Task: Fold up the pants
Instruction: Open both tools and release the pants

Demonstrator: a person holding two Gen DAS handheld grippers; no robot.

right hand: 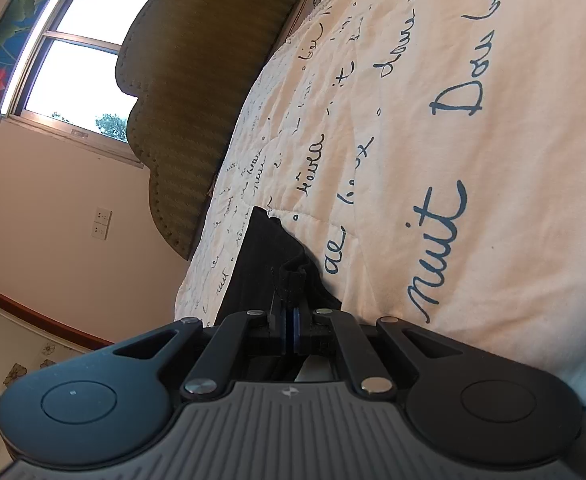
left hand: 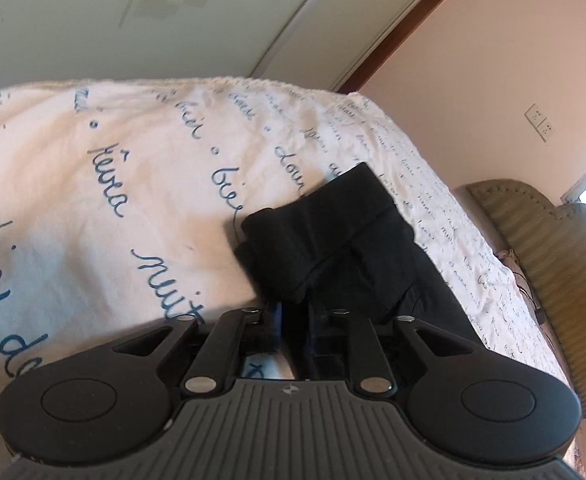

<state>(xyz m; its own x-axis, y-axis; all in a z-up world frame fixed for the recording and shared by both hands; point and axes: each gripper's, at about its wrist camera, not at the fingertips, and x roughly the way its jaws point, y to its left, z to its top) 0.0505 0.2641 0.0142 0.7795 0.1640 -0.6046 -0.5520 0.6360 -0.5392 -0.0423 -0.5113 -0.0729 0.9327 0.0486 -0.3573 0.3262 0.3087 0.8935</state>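
The black pants (left hand: pixel 333 240) lie partly folded on a white quilt with blue script (left hand: pixel 113 184), near the bed's right edge. My left gripper (left hand: pixel 293 316) is shut on a bunched edge of the pants, with black cloth running between its jaws. In the right wrist view the pants (right hand: pixel 261 256) stretch away from me along the quilt's edge. My right gripper (right hand: pixel 291 320) is shut on a belt loop or hem of the pants, its blue pads pressed together on the cloth.
A padded olive headboard (right hand: pixel 197 92) stands at the head of the bed, also in the left wrist view (left hand: pixel 553 264). A window (right hand: pixel 81 48) and wall sockets (right hand: pixel 101 224) are on the pink wall. The quilt (right hand: pixel 453 160) spreads wide beside the pants.
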